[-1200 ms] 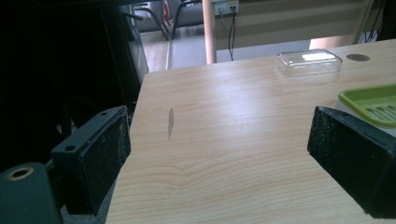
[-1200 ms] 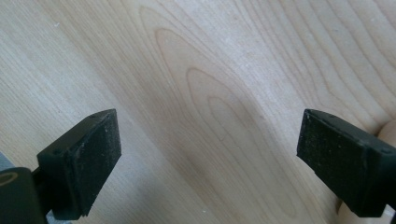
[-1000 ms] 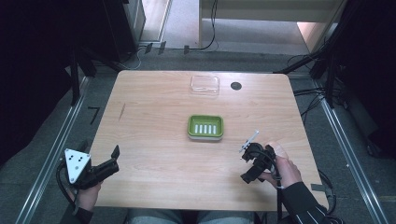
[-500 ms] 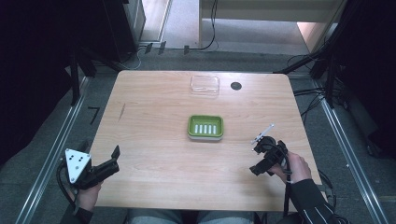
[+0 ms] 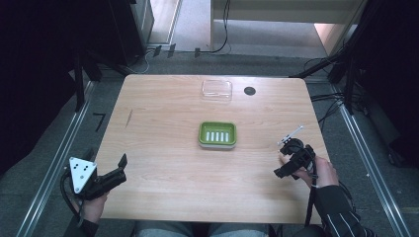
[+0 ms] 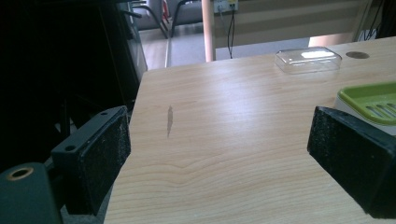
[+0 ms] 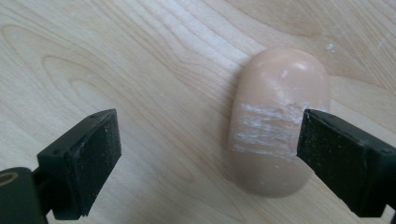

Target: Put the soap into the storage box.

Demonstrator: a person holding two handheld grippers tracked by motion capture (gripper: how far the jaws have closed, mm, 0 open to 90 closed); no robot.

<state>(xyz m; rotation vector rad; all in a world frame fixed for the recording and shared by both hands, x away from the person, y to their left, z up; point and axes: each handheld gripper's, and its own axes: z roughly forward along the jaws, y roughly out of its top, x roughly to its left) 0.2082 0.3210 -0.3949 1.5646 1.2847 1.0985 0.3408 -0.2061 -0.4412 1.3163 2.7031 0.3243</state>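
1. Soap bar [image 7: 279, 122], beige and oval with white scratch marks on its top, lies flat on the wooden table [image 5: 163, 128]. In the right gripper view we see it between the two jaws, closer to the right one, whose tip overlaps its edge in that view; we cannot tell if they touch.
2. We see the right gripper [image 7: 208, 161] with its jaws spread wide and nothing grasped. In the high view it [image 5: 291, 159] is near the right edge of the table, held by the person's right hand [image 5: 322, 171].
3. We see the left gripper [image 6: 219, 154] also released, its jaws far apart with only bare wood between them. In the high view it [image 5: 111, 173] is at the near left corner of the table, with the grey three-cornered plate on top, held by the left hand [image 5: 89, 207].
4. We find a green soap dish [image 5: 217, 135] with white slots in its bottom near the middle of the table. In the left gripper view its corner [image 6: 369, 100] shows just behind the right jaw.
5. We notice a clear plastic lid [image 5: 217, 90] at the far edge of the table, and a small dark round spot [image 5: 249, 91] just beside it on the right.
6. We see a short dark mark [image 6: 169, 120] on the wood at the left part of the table.
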